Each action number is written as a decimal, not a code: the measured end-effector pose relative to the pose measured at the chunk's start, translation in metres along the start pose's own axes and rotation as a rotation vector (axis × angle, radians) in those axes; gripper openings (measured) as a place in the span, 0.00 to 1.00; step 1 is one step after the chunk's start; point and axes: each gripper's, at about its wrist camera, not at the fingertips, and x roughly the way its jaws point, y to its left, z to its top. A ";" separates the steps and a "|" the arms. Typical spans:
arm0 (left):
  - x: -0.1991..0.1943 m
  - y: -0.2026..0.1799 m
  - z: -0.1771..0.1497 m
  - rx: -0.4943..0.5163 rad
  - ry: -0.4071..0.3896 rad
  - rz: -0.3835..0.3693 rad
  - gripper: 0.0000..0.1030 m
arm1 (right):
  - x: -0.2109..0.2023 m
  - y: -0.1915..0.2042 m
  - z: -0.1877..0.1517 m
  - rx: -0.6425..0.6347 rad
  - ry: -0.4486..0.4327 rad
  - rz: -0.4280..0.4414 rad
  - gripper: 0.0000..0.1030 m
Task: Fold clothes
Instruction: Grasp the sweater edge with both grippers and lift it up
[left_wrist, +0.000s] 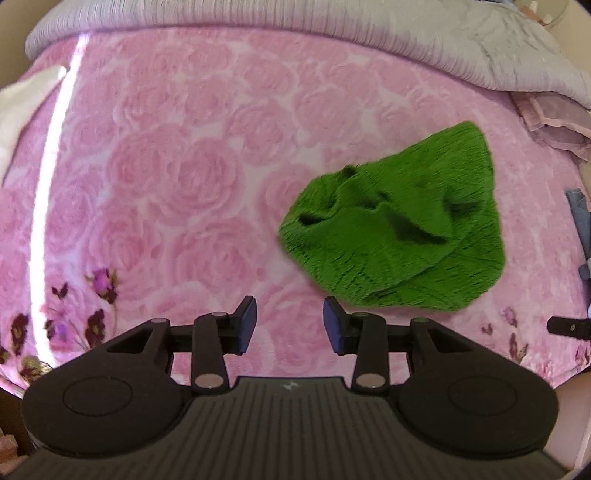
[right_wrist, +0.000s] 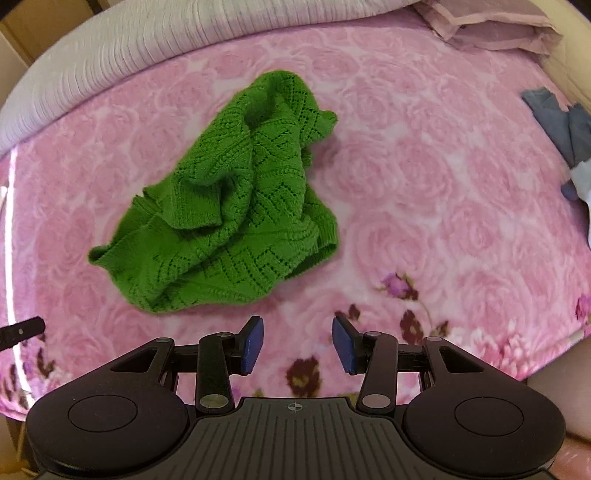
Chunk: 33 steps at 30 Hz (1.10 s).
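Observation:
A crumpled green knitted garment (left_wrist: 399, 229) lies in a heap on the pink rose-patterned blanket (left_wrist: 177, 177). In the left wrist view it is ahead and to the right of my left gripper (left_wrist: 290, 325), which is open and empty, above the blanket. In the right wrist view the garment (right_wrist: 229, 199) lies ahead and to the left of my right gripper (right_wrist: 298, 343), also open and empty. Neither gripper touches the garment. The tip of the other gripper shows at each view's edge (left_wrist: 569, 326) (right_wrist: 22, 332).
A grey quilt (left_wrist: 332, 26) is bunched along the far side of the bed. A mauve pillow (right_wrist: 491, 26) lies at the far right. Grey-blue clothes (right_wrist: 565, 125) lie at the right edge. White cloth (left_wrist: 26, 107) lies at the left.

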 end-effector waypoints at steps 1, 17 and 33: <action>0.006 0.003 0.000 -0.006 0.001 -0.003 0.34 | 0.006 0.002 0.003 -0.002 -0.004 0.004 0.44; 0.092 0.024 -0.002 -0.144 -0.080 -0.088 0.36 | 0.085 0.008 0.091 0.272 -0.202 0.236 0.71; 0.152 0.003 0.022 -0.061 -0.203 -0.158 0.15 | 0.128 -0.025 0.101 0.273 -0.185 0.349 0.12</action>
